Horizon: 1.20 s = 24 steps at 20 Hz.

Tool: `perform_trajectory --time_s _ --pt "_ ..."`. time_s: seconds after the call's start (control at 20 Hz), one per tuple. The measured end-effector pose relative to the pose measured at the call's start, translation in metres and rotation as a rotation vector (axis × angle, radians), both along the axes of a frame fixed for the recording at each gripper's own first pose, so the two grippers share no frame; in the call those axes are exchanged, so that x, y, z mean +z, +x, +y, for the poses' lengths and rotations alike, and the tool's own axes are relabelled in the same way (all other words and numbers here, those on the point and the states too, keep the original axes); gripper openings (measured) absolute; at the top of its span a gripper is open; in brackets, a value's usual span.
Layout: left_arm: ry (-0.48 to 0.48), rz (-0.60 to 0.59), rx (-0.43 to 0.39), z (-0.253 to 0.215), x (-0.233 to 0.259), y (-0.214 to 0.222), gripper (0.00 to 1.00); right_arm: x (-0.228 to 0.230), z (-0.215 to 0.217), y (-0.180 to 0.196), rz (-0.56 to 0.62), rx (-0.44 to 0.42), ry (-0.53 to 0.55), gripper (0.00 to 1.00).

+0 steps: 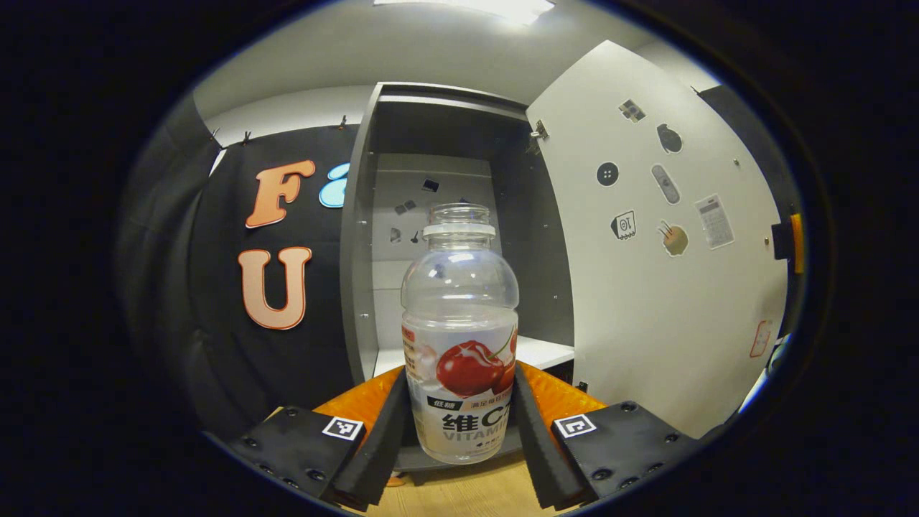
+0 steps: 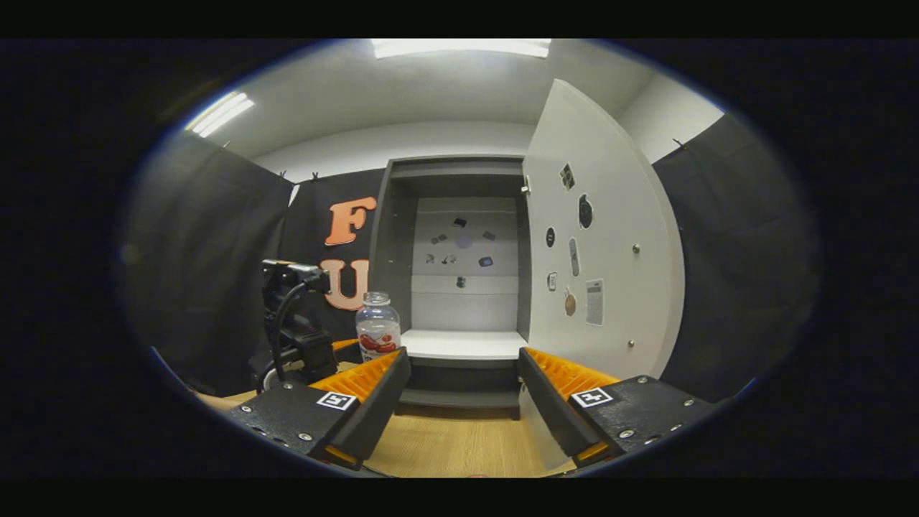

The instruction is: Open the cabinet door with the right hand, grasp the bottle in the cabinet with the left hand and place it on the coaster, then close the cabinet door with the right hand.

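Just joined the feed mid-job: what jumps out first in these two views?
The clear bottle with cherry artwork stands out, upright in the middle of the left gripper view, clamped between the left gripper fingers in front of the cabinet. Next is the cabinet door, swung wide open to the right of the cabinet, its inner face dotted with stickers. The right gripper hangs open before the cabinet's bare white shelf.

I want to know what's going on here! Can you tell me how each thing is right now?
Grey cabinet: shelf inside bare.
White cabinet door with stickers: swung wide open.
Clear plastic bottle with cherry label: upright, uncapped, out of the cabinet.
Left gripper: shut on the bottle.
Right gripper: open, holding nothing.
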<state>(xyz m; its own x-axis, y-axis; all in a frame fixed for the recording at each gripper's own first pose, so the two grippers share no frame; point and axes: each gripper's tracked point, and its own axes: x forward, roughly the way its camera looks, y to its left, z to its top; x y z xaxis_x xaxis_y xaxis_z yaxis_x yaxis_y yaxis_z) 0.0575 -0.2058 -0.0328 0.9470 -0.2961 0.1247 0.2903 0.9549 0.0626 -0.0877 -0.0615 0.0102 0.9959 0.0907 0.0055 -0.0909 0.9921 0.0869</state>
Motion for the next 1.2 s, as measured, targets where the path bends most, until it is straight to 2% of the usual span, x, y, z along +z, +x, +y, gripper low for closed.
perform_trajectory --time_s 0.2,0.55,0.7,1.0,1.2 --pt "0.013 -0.023 0.048 0.026 -0.026 -0.023 0.82 -0.009 0.011 0.0 0.013 0.028 0.009 0.93" --pt "0.024 0.041 0.091 0.07 -0.104 -0.047 0.83 -0.041 0.038 0.019 0.105 0.042 0.032 0.93" --pt "0.038 0.062 0.09 0.084 -0.136 -0.052 0.82 -0.055 0.05 0.026 0.133 0.034 0.01 0.93" --pt "0.055 0.114 0.078 0.108 -0.197 -0.057 0.82 -0.057 0.082 0.034 0.103 0.024 -0.046 0.93" --pt "0.052 0.17 0.076 0.125 -0.236 -0.056 0.82 -0.071 0.105 0.039 0.147 0.032 -0.032 0.93"
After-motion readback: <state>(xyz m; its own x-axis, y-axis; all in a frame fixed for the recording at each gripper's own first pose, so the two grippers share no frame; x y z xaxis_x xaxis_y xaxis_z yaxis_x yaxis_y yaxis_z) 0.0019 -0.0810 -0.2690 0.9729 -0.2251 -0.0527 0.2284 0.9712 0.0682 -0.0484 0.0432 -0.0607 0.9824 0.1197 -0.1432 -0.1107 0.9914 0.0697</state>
